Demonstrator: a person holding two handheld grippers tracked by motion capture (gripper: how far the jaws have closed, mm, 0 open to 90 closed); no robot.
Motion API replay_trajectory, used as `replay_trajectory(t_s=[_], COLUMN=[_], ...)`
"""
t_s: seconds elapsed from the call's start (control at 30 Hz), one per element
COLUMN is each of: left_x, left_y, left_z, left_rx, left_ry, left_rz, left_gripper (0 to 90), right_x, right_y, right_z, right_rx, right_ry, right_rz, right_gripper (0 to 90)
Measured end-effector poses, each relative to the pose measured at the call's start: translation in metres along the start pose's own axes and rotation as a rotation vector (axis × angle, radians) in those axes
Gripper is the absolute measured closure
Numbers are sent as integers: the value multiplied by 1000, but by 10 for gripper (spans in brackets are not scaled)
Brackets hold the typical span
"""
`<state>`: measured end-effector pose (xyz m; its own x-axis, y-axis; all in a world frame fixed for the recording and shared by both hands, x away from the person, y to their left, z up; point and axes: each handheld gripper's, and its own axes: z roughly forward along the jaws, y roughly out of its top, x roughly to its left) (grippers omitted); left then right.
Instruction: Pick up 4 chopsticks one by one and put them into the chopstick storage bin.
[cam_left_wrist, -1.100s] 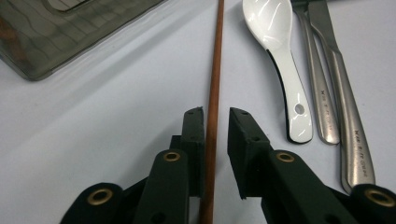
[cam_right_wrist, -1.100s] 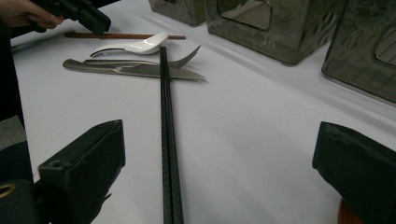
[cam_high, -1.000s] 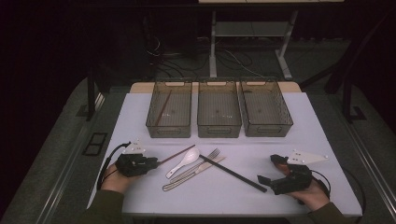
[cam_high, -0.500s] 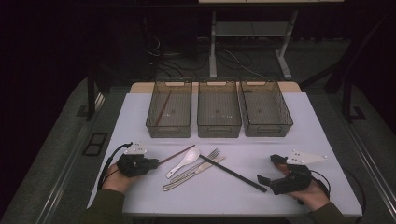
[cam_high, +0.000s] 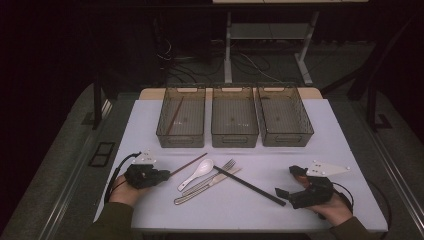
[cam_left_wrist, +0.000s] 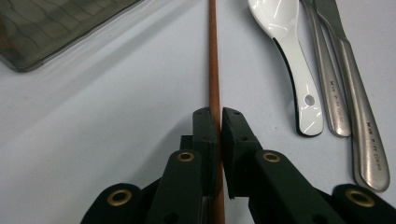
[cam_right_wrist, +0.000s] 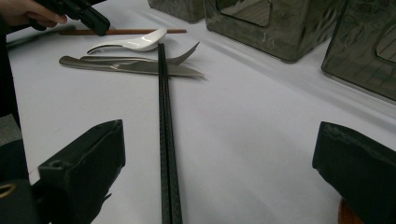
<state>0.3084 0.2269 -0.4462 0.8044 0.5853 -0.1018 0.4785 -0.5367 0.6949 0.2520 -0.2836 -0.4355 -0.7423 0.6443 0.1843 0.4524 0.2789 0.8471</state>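
At lower left, the left gripper (cam_high: 162, 174) is clamped on the brown chopstick (cam_left_wrist: 214, 70); lift it level, clear of the white spoon (cam_left_wrist: 289, 56).

Clamped between the matt black plastic pads of the left gripper (cam_left_wrist: 219, 122) is a smooth reddish-brown wooden chopstick (cam_left_wrist: 214, 70); just right of it lie a glossy white ceramic-looking spoon (cam_left_wrist: 288, 51) and brushed-metal cutlery (cam_left_wrist: 355, 93). Between the right gripper's (cam_right_wrist: 219, 172) matt jaws runs a black, finely textured chopstick pair (cam_right_wrist: 166, 140) on the smooth matt white table (cam_right_wrist: 261, 135), with smoky translucent plastic bins (cam_right_wrist: 275, 23) beyond.
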Motion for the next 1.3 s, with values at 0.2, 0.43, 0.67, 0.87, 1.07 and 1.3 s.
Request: replay_trajectory(t_s=[0.2, 0.43, 0.67, 0.87, 1.07, 1.3], left_x=[-1, -2, -6, -12, -16, -19], left_y=[1, 2, 8, 14, 19, 23], left_z=[-1, -4, -8, -9, -13, -16], left_rx=[-1, -10, -15, -17, -30, -68], left_ry=[4, 6, 10, 2, 1, -14], left_rz=[17, 25, 4, -1, 8, -5], left_gripper=[842, 842, 842, 841, 842, 842], right_x=[0, 0, 0, 0, 0, 0], right_y=[0, 0, 0, 0, 0, 0], right_z=[0, 0, 0, 0, -1, 0], right_rx=[0, 0, 0, -1, 0, 0], right_ry=[0, 0, 0, 0, 0, -1], right_rz=[1, 0, 0, 0, 2, 2], right_gripper=[28, 28, 28, 28, 28, 28])
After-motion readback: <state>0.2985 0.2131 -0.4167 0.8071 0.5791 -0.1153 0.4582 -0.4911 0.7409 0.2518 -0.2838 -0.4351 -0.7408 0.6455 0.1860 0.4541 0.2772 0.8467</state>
